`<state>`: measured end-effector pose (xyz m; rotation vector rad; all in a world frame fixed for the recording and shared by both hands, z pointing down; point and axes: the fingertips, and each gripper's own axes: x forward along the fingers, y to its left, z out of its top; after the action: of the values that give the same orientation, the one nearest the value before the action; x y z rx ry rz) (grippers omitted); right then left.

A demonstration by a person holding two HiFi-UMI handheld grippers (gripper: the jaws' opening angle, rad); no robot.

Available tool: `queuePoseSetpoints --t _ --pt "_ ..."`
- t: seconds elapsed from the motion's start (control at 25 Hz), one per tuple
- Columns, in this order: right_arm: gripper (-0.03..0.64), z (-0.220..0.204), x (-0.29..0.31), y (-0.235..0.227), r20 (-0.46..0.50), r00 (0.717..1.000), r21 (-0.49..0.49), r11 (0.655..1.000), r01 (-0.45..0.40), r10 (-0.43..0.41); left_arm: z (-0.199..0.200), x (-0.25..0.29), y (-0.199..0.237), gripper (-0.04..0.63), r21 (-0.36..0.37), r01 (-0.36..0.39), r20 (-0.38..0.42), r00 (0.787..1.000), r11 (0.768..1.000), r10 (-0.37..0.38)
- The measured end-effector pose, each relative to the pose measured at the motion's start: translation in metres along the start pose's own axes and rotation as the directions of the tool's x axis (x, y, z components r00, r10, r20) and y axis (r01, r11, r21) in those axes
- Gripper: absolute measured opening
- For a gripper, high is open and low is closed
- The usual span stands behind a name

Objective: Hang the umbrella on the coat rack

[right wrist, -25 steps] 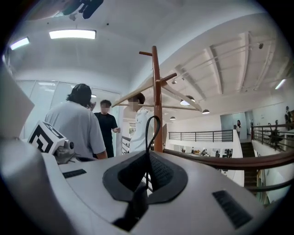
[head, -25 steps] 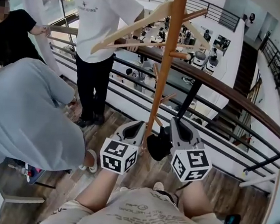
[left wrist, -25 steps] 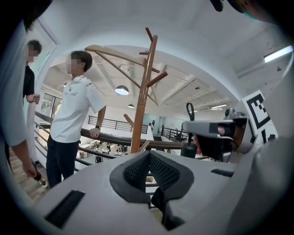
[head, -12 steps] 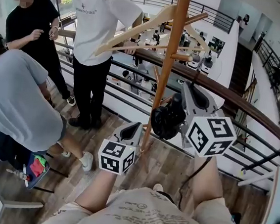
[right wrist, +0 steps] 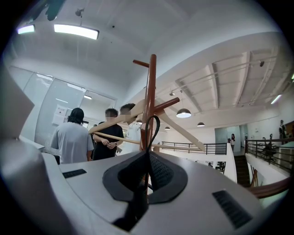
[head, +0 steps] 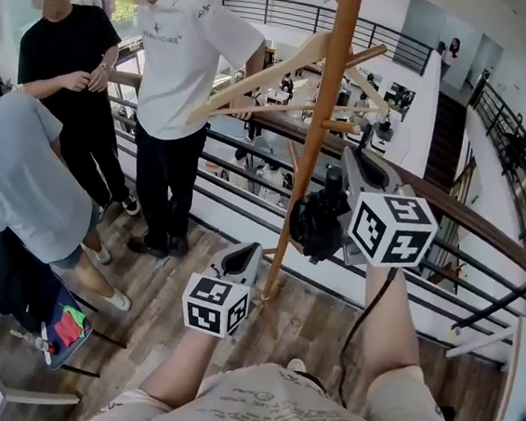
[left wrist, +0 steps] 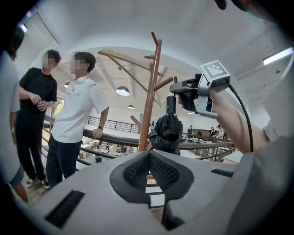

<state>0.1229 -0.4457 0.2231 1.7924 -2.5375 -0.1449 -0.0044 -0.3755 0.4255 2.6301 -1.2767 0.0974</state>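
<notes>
Bystander in white shirt [head: 180, 65] upper left, left gripper [head: 242, 257] low centre, jaws pressed together on nothing, coat rack [head: 314, 135] pole mid-frame, folded black umbrella [head: 315, 227] hanging just right of it, strap [right wrist: 152, 133] pinched in right gripper [head: 352, 163] jaws.

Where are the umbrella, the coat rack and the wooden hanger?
umbrella [head: 316, 224], head view, folded black canopy.
coat rack [head: 318, 117], head view, upright pole.
wooden hanger [head: 278, 64], head view, left arm.

Hanger [head: 258, 75] across coat rack [head: 325, 81] pegs
</notes>
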Motion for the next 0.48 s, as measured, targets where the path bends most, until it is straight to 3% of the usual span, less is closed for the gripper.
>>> queuePoseSetpoints --t 0.48 --pt "0.005 -0.001 0.011 0.009 -0.034 0.999 -0.021 0.999 -0.025 0.024 -0.006 0.002 0.004 0.005 -0.013 -0.001 -0.008 1.000 1.000 0.001"
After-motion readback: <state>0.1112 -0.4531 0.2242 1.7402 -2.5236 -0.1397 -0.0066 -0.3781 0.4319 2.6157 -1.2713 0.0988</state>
